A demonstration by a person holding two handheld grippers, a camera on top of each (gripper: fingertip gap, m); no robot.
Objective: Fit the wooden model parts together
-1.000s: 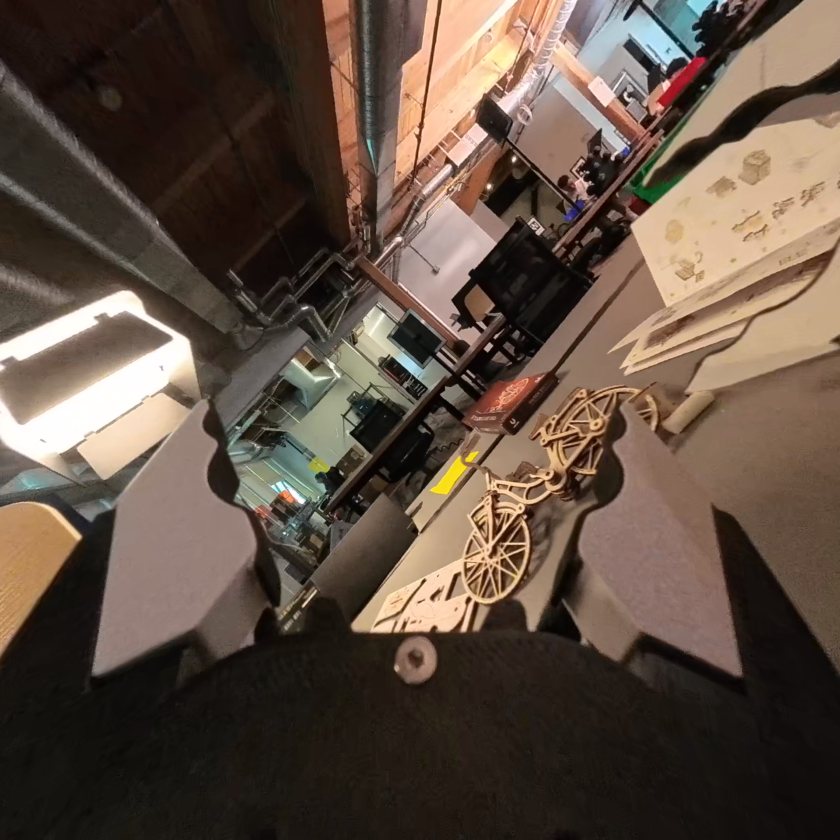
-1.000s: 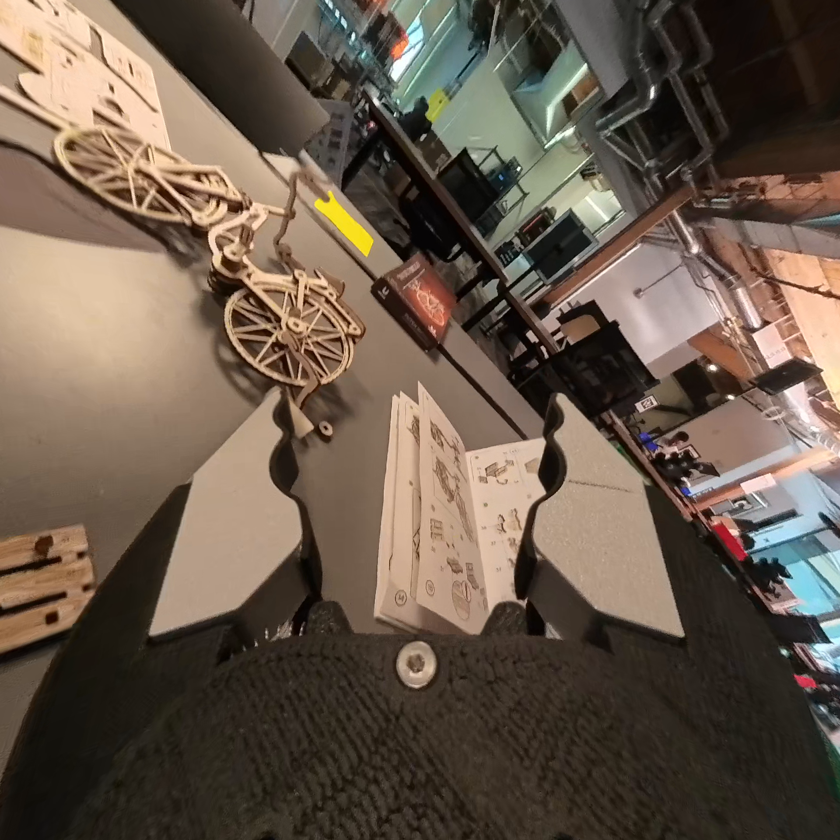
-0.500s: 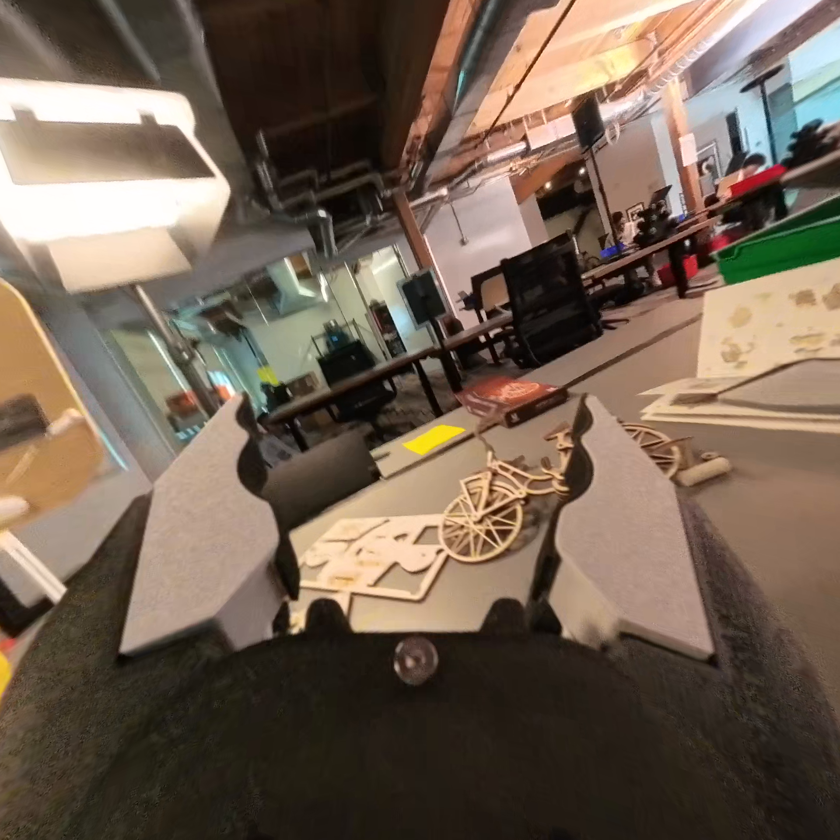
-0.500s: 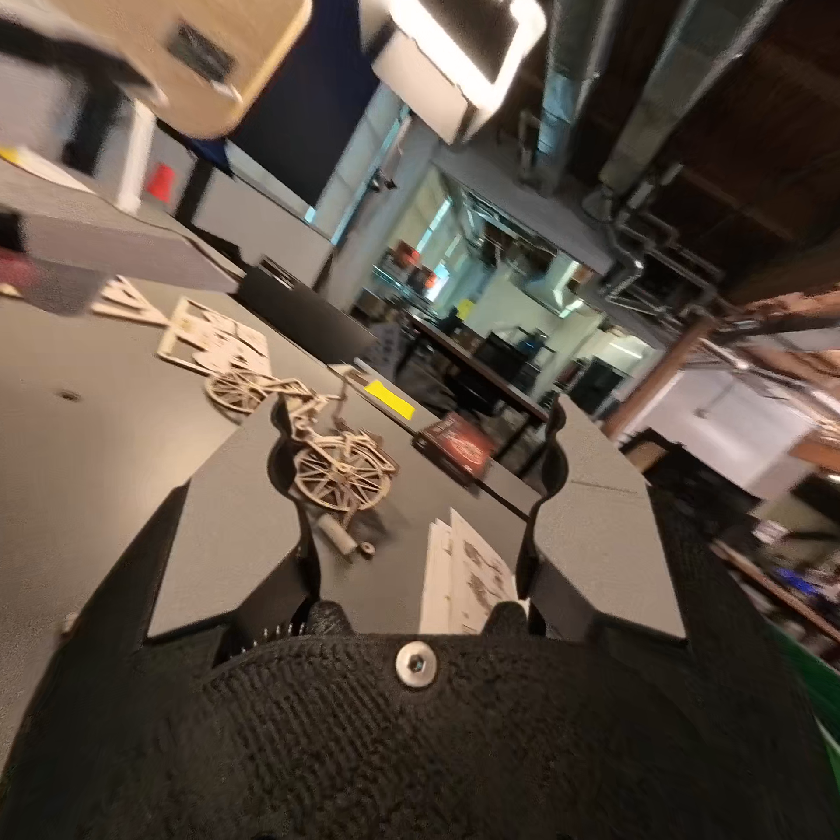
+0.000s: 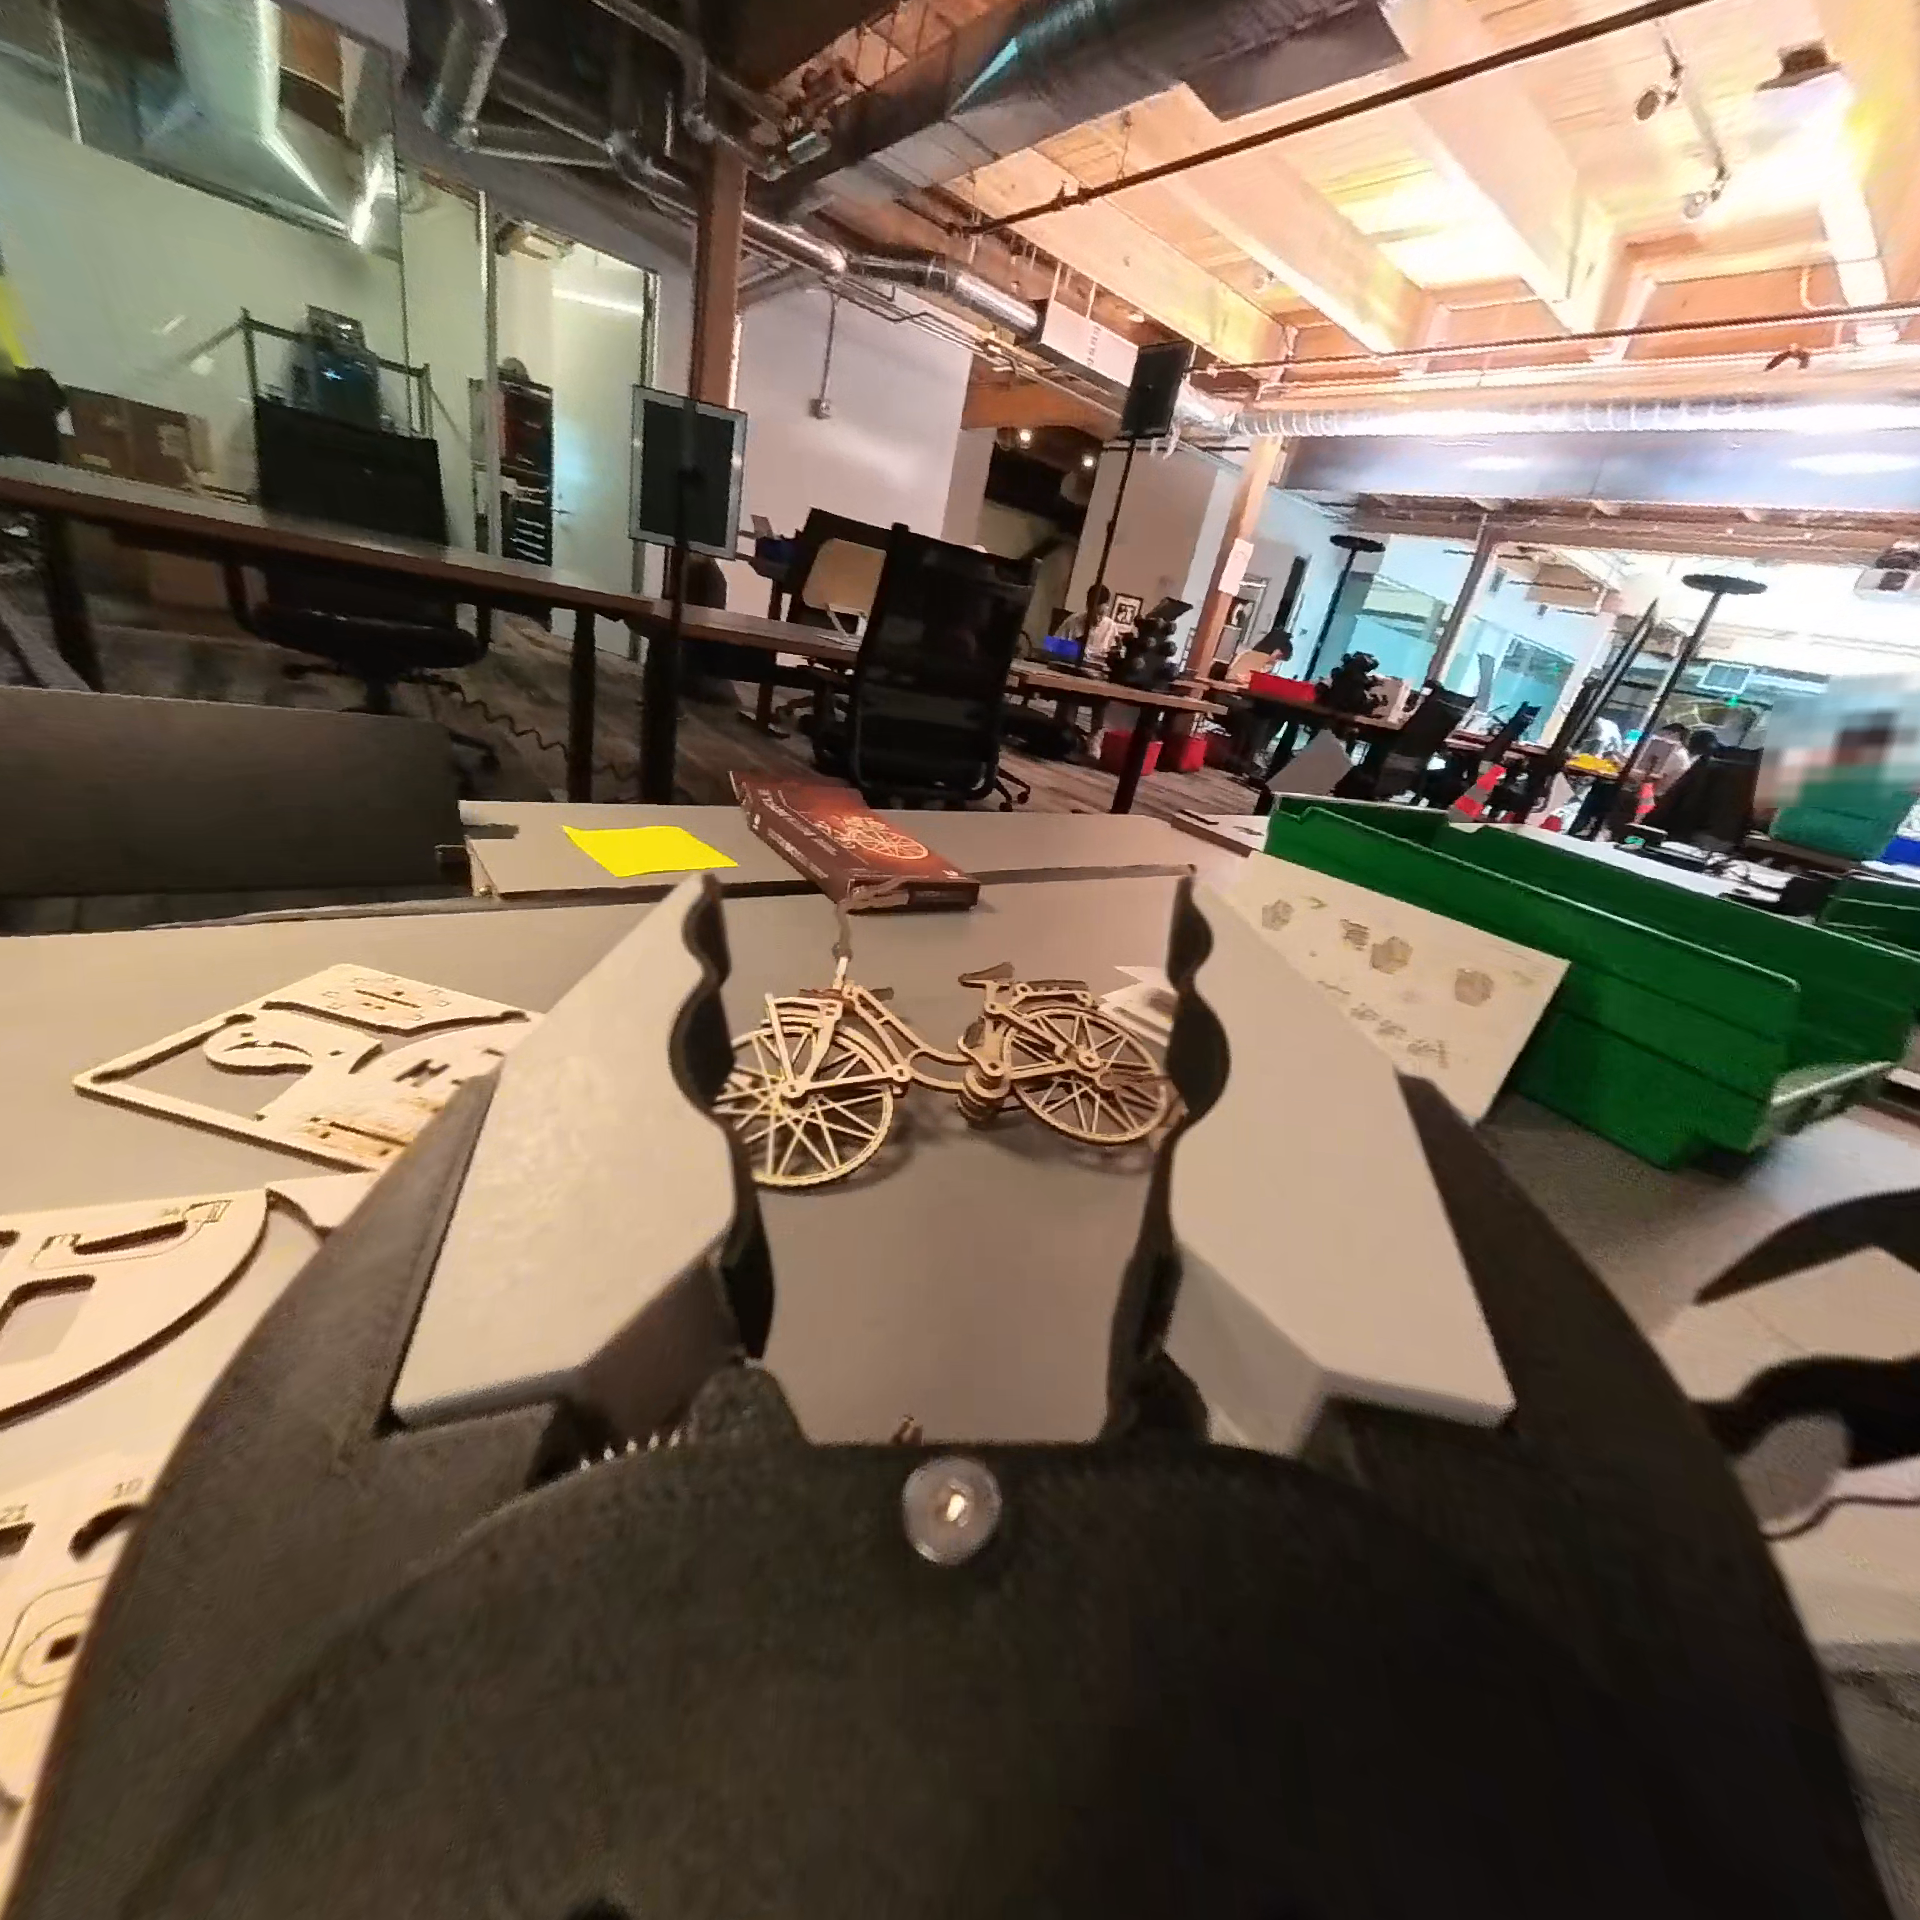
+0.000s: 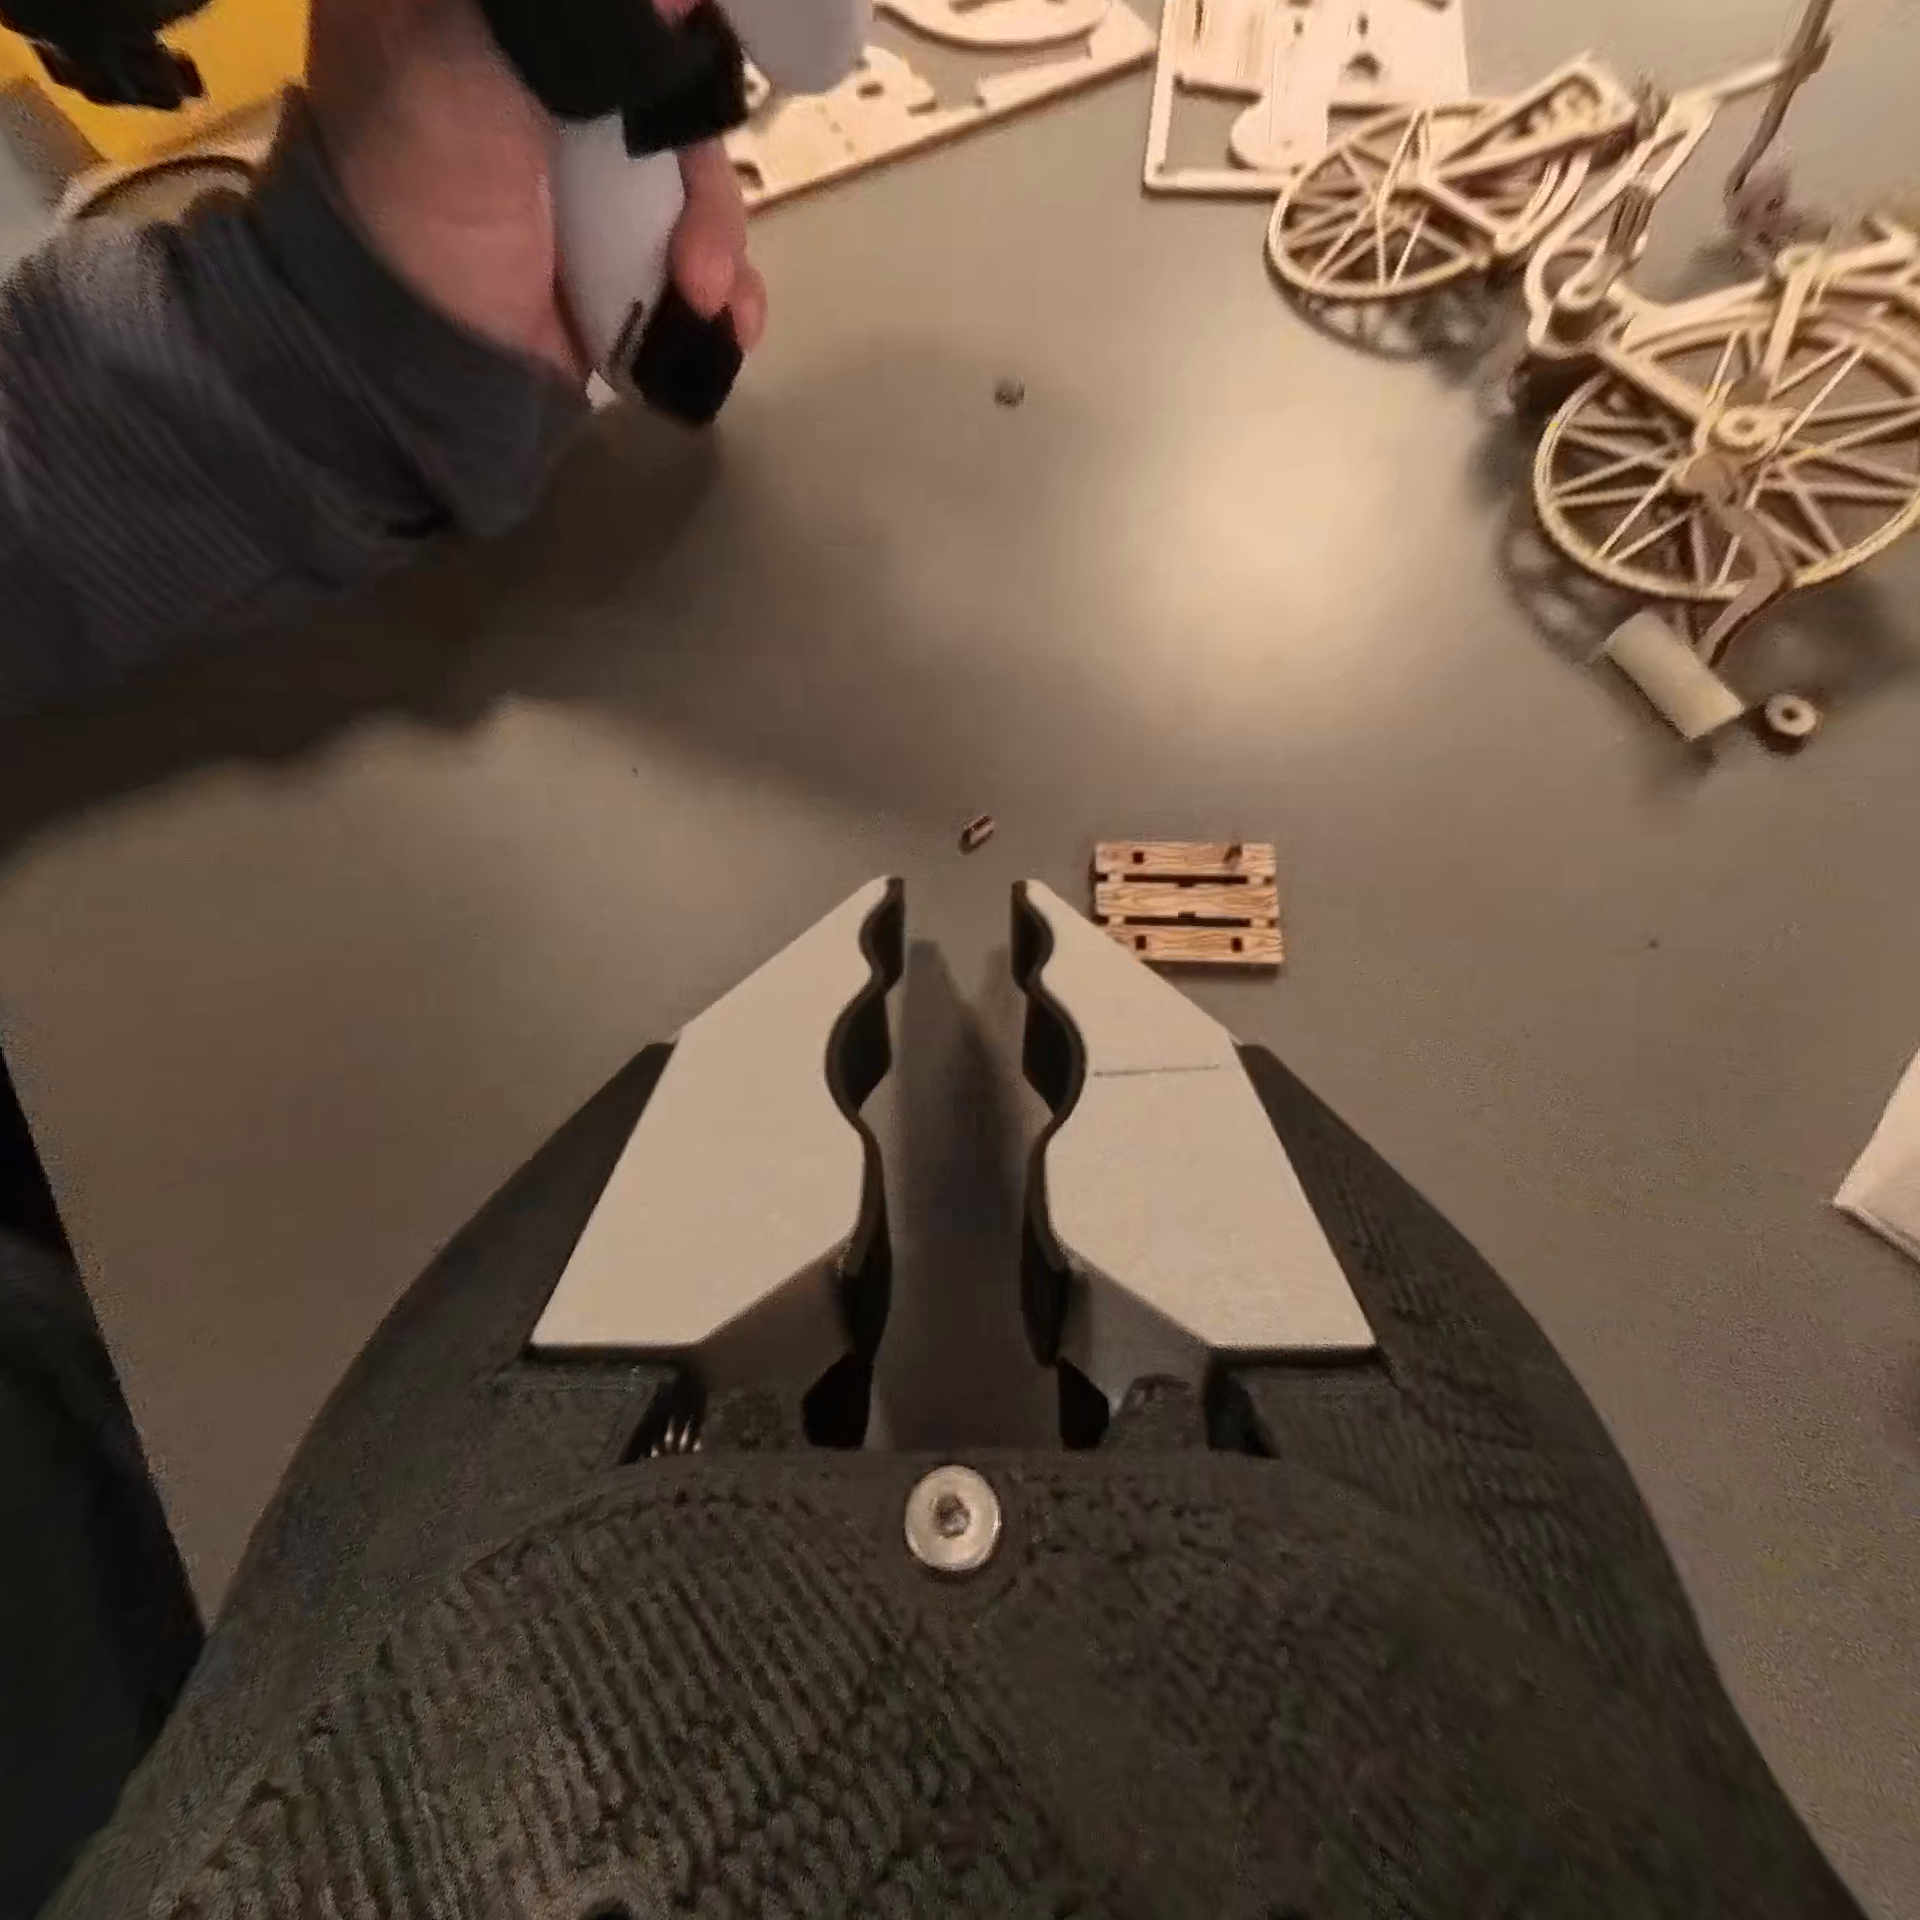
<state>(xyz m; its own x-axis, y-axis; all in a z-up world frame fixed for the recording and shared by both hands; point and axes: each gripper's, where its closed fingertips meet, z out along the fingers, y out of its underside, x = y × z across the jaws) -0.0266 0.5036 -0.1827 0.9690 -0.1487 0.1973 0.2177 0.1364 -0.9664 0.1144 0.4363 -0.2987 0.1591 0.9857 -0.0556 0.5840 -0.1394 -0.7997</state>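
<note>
A wooden bicycle model (image 5: pixel 951 1070) lies on the grey table (image 5: pixel 935 1278), and it also shows in the right wrist view (image 6: pixel 1714 416). My left gripper (image 5: pixel 945 914) is open wide and empty, level with the table, with the bicycle ahead between its fingers. My right gripper (image 6: pixel 956 888) points down at the table, empty, with its jaws only a narrow gap apart. A small slatted wooden piece (image 6: pixel 1188 906) lies just right of its tips. A tiny dark pin (image 6: pixel 975 831) lies just beyond them. A white cylinder (image 6: pixel 1673 675) and a small wooden ring (image 6: pixel 1789 719) lie by the bicycle.
Punched-out wooden part sheets (image 5: pixel 312 1049) lie at the left, and more sheets (image 6: pixel 935 94) show beyond the bicycle. A brown box (image 5: pixel 852 842), a yellow note (image 5: pixel 644 847), an instruction sheet (image 5: pixel 1382 987) and green bins (image 5: pixel 1558 935) stand behind. A person's hand (image 6: pixel 499 208) holds the other gripper.
Both views have swung round. The left gripper has levelled out facing the bicycle. The right gripper has tipped down toward the table and its jaws have narrowed from wide open.
</note>
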